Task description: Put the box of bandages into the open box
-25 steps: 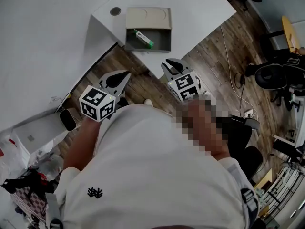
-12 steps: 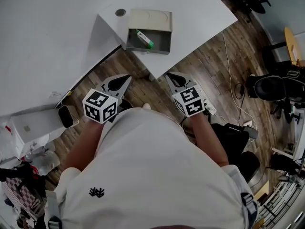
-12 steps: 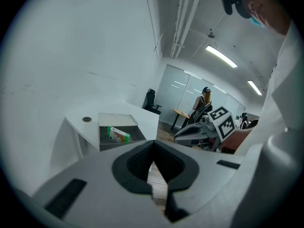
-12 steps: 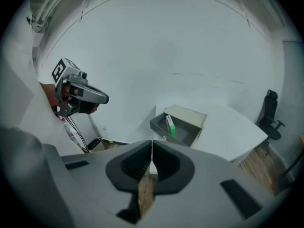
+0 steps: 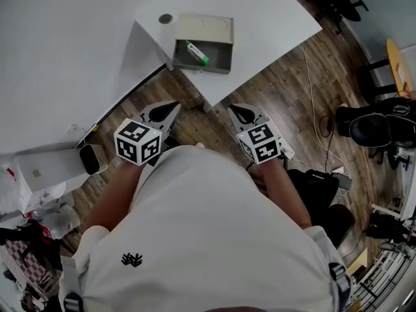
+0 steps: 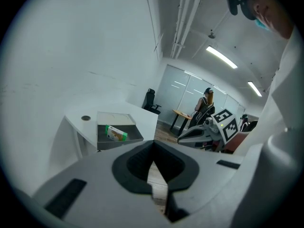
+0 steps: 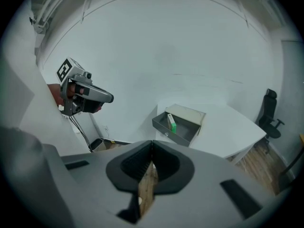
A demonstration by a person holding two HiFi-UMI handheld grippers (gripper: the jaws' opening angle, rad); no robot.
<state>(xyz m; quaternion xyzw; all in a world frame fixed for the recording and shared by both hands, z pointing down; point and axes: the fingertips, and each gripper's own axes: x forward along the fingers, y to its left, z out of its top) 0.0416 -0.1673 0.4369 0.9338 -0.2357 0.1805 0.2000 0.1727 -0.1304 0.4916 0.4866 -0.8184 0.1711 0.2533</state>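
Observation:
The green and white box of bandages (image 5: 195, 51) lies inside the open grey box (image 5: 221, 61) on the white table's corner. The left gripper view shows the bandage box (image 6: 116, 133) in the grey box (image 6: 119, 145), and so does the right gripper view: bandage box (image 7: 171, 123), grey box (image 7: 176, 137). My left gripper (image 5: 173, 105) and right gripper (image 5: 233, 109) hang over the wooden floor, short of the table and well clear of the box. Both are shut and hold nothing: the left gripper (image 6: 153, 144) and right gripper (image 7: 152, 144) each have their tips together.
A round cable hole (image 5: 165, 18) sits in the tabletop beside the box. The table edge (image 5: 214, 99) lies just ahead of the grippers. Cables (image 5: 318, 109) and an office chair (image 5: 377, 122) stand on the floor to the right, a white bin (image 5: 45, 174) to the left.
My right gripper's jaws have gone from open to shut, and it has drawn back from the table towards my body. The left gripper has barely moved.

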